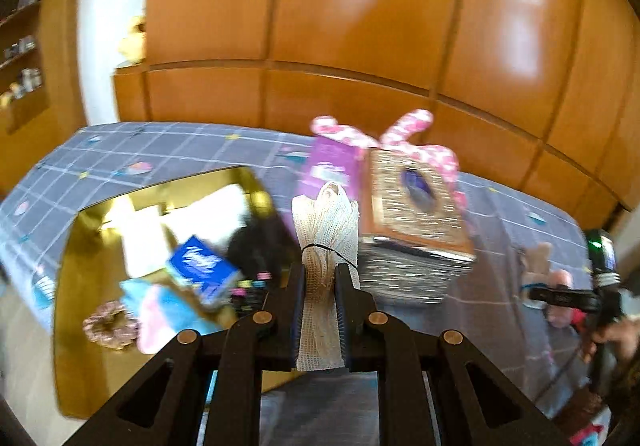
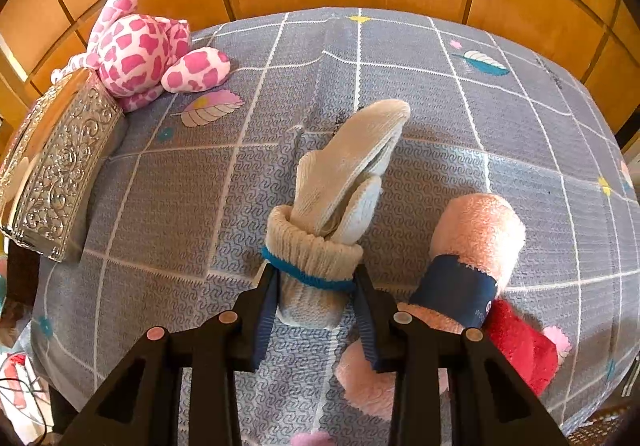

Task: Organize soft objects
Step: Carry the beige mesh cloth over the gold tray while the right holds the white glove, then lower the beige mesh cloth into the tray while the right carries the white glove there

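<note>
Soft items, a blue packet (image 1: 202, 264) and scrunchie (image 1: 110, 324), fill the gold tray (image 1: 68, 326) at nine o'clock; left jaws pinch a mesh cloth roll (image 1: 324, 242), right jaws clamp rolled gloves (image 2: 328, 222).

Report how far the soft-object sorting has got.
Done: the gold tray already holds a scrunchie, a blue-pink cloth and a blue packet.

In hand: the left gripper is shut on a tied mesh cloth; the right gripper is shut on a rolled glove.

Left: the pink spotted plush and the pink toy lie on the bed.
</note>
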Demonstrator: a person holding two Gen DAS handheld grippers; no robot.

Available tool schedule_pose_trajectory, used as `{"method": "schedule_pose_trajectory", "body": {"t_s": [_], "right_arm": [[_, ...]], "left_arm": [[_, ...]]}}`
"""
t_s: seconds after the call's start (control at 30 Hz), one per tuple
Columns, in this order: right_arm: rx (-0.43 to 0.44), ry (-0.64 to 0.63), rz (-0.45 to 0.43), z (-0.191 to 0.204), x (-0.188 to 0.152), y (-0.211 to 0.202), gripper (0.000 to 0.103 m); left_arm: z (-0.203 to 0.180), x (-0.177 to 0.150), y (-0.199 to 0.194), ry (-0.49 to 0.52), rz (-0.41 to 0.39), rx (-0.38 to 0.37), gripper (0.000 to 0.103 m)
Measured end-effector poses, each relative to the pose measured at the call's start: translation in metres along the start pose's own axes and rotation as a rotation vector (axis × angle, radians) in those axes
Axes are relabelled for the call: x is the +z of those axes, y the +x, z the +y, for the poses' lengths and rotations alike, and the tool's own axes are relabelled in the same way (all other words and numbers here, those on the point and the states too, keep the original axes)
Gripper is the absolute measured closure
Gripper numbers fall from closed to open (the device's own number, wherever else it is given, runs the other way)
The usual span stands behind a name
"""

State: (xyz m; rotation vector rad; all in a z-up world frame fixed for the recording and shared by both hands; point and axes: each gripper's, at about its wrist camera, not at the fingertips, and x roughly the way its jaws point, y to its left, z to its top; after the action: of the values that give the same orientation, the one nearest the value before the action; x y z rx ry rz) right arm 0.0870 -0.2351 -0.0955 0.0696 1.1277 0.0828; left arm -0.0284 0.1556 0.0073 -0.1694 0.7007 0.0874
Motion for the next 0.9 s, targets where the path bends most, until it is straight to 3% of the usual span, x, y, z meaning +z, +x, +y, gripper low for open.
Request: {"method": "schedule_pose_trajectory", "body": {"t_s": [0.1,0.33,0.7,0.9], "right_arm": [[-0.024,-0.005,-0.029,0.009,0.001,-0.004,0.071],[0.035,-0.026,-0.085,0.044,0.027,-0.015,0.073],[0.172,-0.127,-0.224,0.145,0.102,-0.052,0.073],[0.251,-0.225,-0.258,0.208,0.124,-0.062,0.073]], "left_arm": [[0.014,-0.005,0.001,-0.018,0.006,0.043,0.088],[0.039,-0.010,0.002,-0.068,0.020,0.092,0.088],[0.057,-0.005,-0.001,-0.100,0.003,0.141,0.088],[0.070,-0.003,-0.005,-0.117,-0.006,0.180,0.087]]}}
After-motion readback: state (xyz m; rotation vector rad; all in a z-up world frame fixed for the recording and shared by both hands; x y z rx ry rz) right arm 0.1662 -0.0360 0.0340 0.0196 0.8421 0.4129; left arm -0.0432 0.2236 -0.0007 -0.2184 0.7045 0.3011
